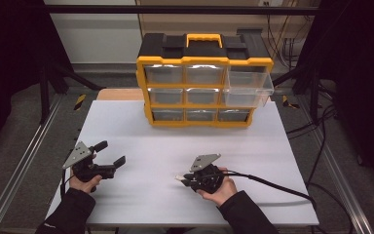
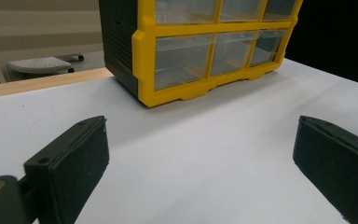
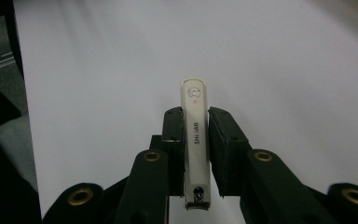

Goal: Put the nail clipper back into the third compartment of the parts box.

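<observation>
My right tool [image 3: 196, 140] clamps the nail clipper [image 3: 195, 135] mid-body, well short of the drawer cabinet [image 1: 202, 83]: light, stiff, slick; left tool [image 2: 200, 163] released

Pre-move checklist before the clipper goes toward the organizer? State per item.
1. Right tongs shut on the nail clipper: ok, both pads press its sides.
2. Clipper seated straight in the grip: ok, it runs along the jaws with its tip sticking out past them.
3. Left tongs open and holding nothing: ok.
4. A drawer open to receive it: ok, the top right drawer of the yellow organizer is pulled out.
5. That drawer has room: cannot tell, its inside is not visible.
6. White table between the hands and the organizer unobstructed: ok.
</observation>
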The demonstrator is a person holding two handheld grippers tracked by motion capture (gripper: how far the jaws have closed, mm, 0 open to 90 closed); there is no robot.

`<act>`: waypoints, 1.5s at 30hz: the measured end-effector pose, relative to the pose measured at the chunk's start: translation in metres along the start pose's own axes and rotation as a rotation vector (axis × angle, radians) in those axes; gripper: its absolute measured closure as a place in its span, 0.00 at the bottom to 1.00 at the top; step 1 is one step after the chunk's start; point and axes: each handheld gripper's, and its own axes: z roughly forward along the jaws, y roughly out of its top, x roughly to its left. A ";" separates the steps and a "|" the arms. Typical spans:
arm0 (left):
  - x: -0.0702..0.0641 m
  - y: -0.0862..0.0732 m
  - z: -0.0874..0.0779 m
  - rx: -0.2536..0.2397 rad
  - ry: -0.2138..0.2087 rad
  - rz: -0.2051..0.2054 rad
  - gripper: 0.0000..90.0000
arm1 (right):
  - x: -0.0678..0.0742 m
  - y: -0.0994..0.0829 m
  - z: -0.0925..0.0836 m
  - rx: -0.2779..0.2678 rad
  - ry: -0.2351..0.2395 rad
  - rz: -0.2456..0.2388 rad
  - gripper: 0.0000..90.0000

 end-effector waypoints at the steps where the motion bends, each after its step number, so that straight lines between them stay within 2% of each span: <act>1: 0.000 0.000 0.000 0.000 0.000 0.002 0.04 | 0.000 0.001 -0.002 -0.007 -0.001 -0.004 0.86; 11: 0.000 0.000 0.000 0.003 0.000 0.004 0.04 | -0.002 0.008 -0.024 -0.057 -0.022 0.000 0.86; 22: 0.000 0.000 0.000 0.003 0.001 0.005 0.04 | -0.008 0.018 -0.060 -0.141 -0.071 0.008 0.86; 45: -0.001 0.000 0.001 0.005 0.000 0.006 0.04 | -0.018 0.027 -0.103 -0.239 -0.133 0.027 0.86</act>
